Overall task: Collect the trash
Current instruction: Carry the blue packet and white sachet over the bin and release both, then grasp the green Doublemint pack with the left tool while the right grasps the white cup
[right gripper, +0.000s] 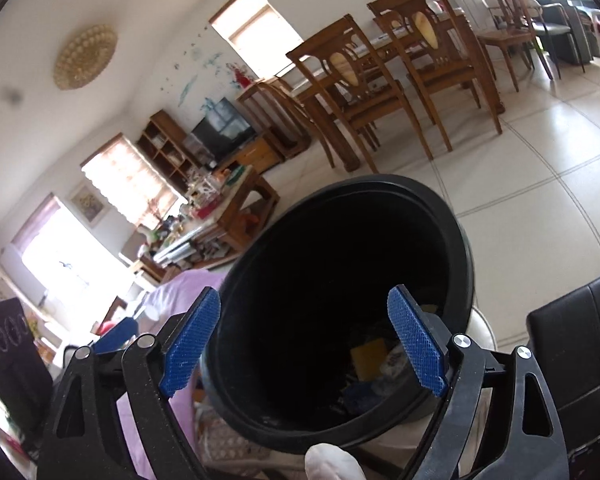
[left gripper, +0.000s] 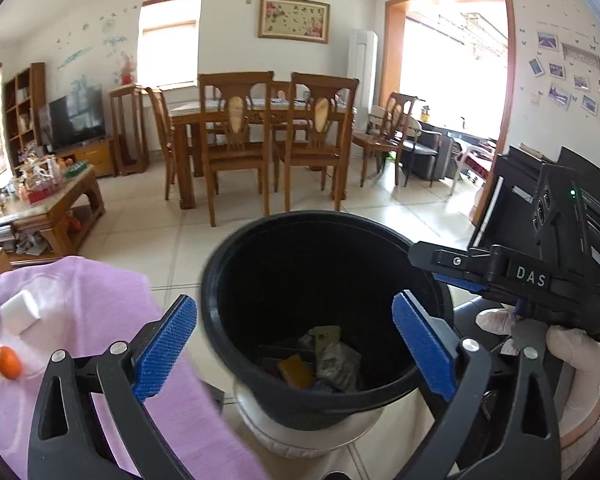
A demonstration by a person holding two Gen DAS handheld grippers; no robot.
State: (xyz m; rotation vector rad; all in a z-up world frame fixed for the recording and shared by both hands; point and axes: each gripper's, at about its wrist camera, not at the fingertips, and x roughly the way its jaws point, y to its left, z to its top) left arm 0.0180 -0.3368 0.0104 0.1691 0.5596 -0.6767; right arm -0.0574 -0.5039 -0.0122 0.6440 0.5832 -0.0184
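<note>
Left tool [left gripper: 294,346] & right tool [right gripper: 304,350] both wide open, holding nothing, right above the black bin [left gripper: 320,316]. Trash [left gripper: 320,358] sits in bin bottom; purple-covered surface [left gripper: 112,300] just beside bin.

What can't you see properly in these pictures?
- Bin bottom, right wrist view: too dark; only a yellow scrap shows.
- Trash in the bin, left wrist view: too crumpled to name.
- Things on the purple cloth, left wrist view: blurred, cut off by the left edge.
- Bin's stand, both views: hidden by the bin and the grippers.
</note>
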